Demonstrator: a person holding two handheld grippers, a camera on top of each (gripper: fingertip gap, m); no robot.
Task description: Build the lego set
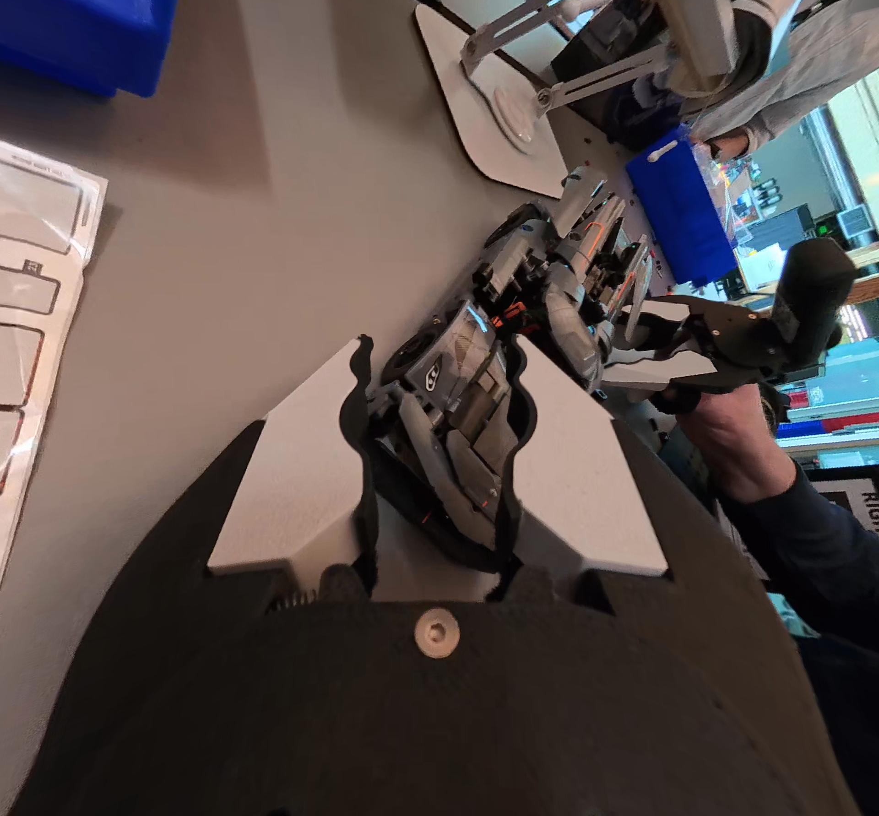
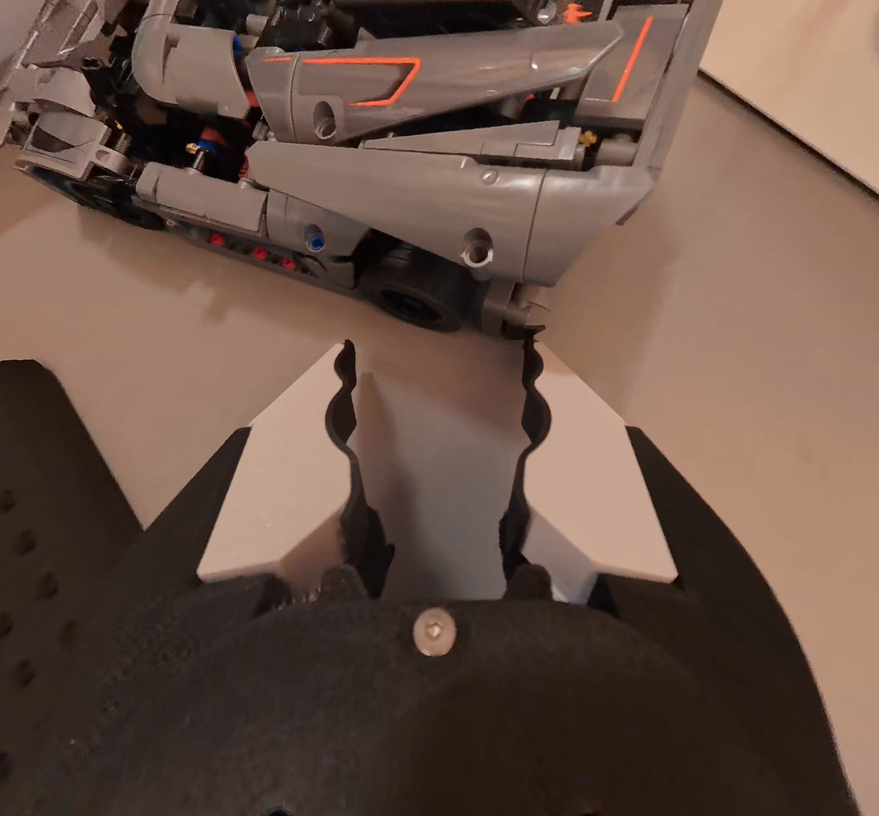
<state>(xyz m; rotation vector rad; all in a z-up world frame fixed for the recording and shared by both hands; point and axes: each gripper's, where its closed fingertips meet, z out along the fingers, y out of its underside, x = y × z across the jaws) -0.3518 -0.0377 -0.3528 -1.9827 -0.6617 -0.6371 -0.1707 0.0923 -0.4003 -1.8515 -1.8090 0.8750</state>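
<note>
A grey Lego race car with orange trim and black wheels sits on the beige table. My left gripper is shut on the car's front end, with the nose between its two white fingers. In the right wrist view the car's side and rear wing fill the top. My right gripper is open and empty just short of the rear wheel, its right fingertip close to the car's rear corner. It also shows in the left wrist view, beside the car's rear.
A blue bin stands at the top left and a sticker sheet in a clear bag lies at the left. A white monitor-stand base and a second blue bin lie beyond the car. A person's grey sleeve is at the top right.
</note>
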